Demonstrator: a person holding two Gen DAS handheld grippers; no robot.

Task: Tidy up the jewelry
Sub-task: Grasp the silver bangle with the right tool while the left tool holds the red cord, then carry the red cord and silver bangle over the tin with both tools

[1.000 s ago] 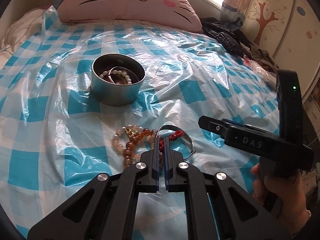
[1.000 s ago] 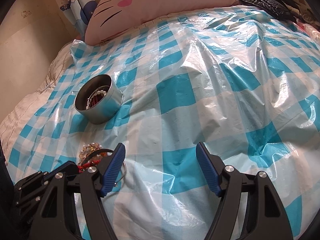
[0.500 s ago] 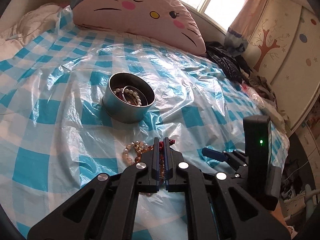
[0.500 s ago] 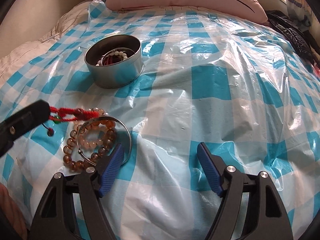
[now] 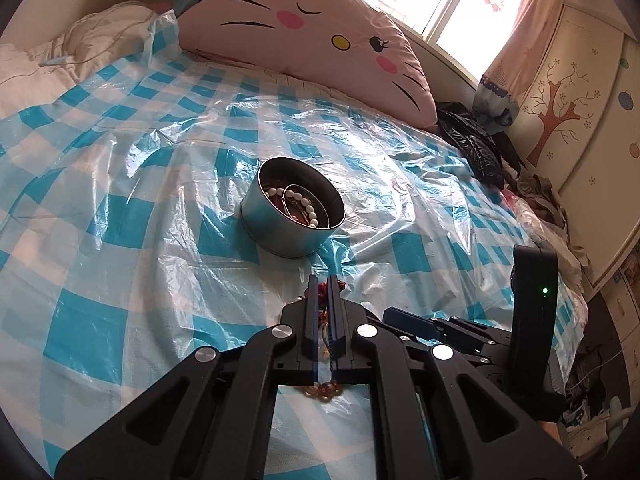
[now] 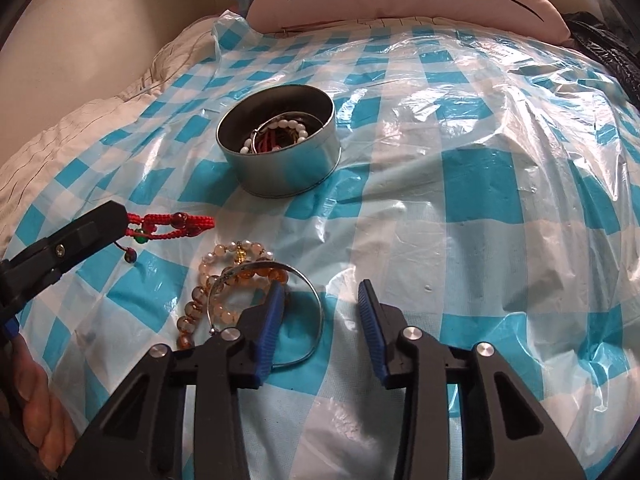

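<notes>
Here, left claw (image 6: 120,216) pinches red bracelet (image 6: 172,226) — right claw (image 6: 320,296) closing.

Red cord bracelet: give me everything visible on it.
The red cord bracelet is braided red cord with a dark bead and a small green bead; a loose tail ends in another dark bead. The left gripper, shut, pinches one end, and the rest sticks out sideways above the checked plastic sheet, apart from the bead bracelets below.

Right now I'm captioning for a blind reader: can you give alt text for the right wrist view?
The right gripper, fingers closing, straddles a silver bangle among amber beads on a blue checked plastic sheet. At left, the left gripper holds up a red cord bracelet; beyond sits a round tin.
</notes>
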